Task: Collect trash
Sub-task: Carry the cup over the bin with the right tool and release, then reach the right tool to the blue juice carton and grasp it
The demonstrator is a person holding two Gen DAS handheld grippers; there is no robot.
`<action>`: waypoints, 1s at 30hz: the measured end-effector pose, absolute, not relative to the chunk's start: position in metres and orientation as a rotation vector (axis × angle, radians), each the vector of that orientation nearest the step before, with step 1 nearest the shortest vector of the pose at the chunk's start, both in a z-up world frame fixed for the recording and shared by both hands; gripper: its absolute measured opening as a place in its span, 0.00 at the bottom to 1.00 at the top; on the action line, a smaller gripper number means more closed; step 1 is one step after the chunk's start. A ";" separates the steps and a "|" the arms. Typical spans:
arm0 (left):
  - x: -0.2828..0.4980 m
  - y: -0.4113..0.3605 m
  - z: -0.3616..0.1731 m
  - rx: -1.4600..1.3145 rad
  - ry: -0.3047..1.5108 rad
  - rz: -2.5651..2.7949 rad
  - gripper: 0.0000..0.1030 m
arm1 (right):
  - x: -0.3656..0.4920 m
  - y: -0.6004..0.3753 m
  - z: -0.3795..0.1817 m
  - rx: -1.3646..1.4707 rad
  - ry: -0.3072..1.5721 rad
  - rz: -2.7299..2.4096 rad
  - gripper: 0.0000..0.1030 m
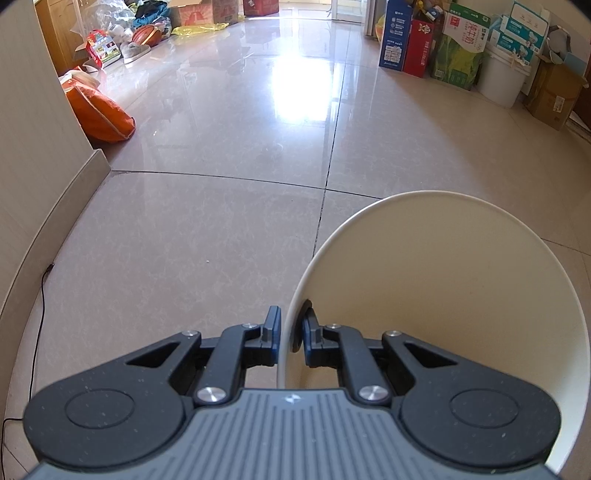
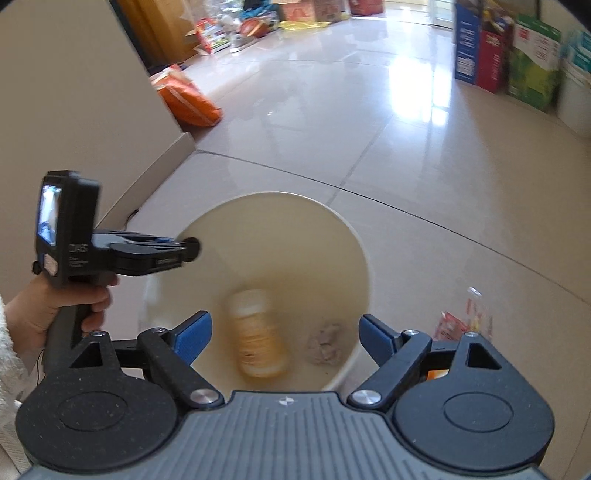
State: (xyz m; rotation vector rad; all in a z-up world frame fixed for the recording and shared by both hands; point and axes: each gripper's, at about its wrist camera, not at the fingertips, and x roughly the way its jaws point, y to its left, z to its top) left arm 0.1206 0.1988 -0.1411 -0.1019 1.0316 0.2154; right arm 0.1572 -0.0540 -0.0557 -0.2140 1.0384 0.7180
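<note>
Far ahead and right of the gripper, a green-and-white carton [image 1: 466, 40] bears the Chinese characters 纯牛奶; other box print is illegible.

Bottle [image 2: 258, 334] in bucket [image 2: 354, 251] motion-blurred, label unreadable.

**Count of items in the room**

One cream bin [image 2: 354, 236] stands on the tiled floor [image 1: 221, 147]. Inside it: one yellow-labelled bottle [image 2: 258, 336] and one crumpled grey wad [image 2: 325, 345]. Beside the bin lies one clear wrapper with red print [image 2: 465, 321]. Two tongs are present: the left tongs [image 1: 290, 332] and the right tongs [image 2: 284, 332]. One hand [image 2: 44, 314] is visible. By the wall: one orange bag [image 1: 99, 110], one basketball [image 1: 147, 35] and one white bucket [image 1: 498, 79].
</note>
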 end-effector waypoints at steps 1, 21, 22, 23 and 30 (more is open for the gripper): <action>0.121 0.199 -0.141 -0.102 1.032 0.216 0.10 | 0.159 -0.061 -0.059 -0.202 1.043 0.705 0.88; 0.122 0.199 -0.140 -0.100 1.034 0.221 0.10 | 0.139 -0.178 -0.237 -0.404 1.085 0.575 0.88; 0.122 0.199 -0.140 -0.100 1.034 0.220 0.10 | 0.139 -0.180 -0.246 -0.407 1.098 0.568 0.88; 0.122 0.199 -0.140 -0.099 1.033 0.220 0.10 | 0.139 -0.182 -0.256 -0.401 1.113 0.551 0.88; 0.122 0.199 -0.140 -0.089 1.035 0.222 0.10 | 0.152 -0.182 -0.303 -0.469 1.147 0.517 0.88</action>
